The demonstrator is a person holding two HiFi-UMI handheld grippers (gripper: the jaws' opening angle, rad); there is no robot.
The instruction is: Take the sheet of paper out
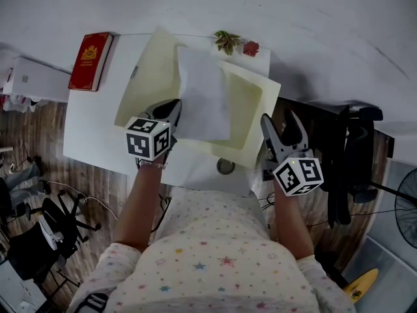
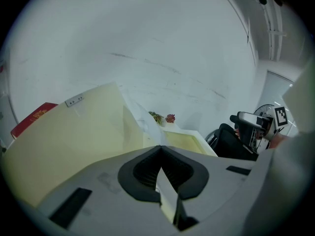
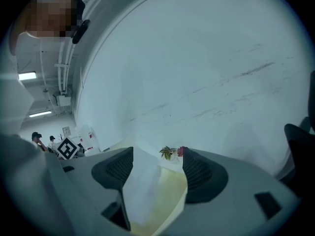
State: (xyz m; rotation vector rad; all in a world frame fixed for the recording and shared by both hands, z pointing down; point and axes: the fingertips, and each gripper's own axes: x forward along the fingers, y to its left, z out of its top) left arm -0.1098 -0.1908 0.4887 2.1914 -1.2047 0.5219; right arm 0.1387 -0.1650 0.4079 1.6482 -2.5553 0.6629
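White table bears an open cream folder. Your left gripper is clamped on the sheet of paper stretching ahead of it. Draw it back low and slowly. The right gripper, jaws apart, can pin the folder lying to its left.

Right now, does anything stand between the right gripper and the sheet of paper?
Nothing visible does. The right gripper, jaws apart, faces the sheet of paper on the open cream folder, with only open space between them. The left gripper is shut on the sheet's near edge.
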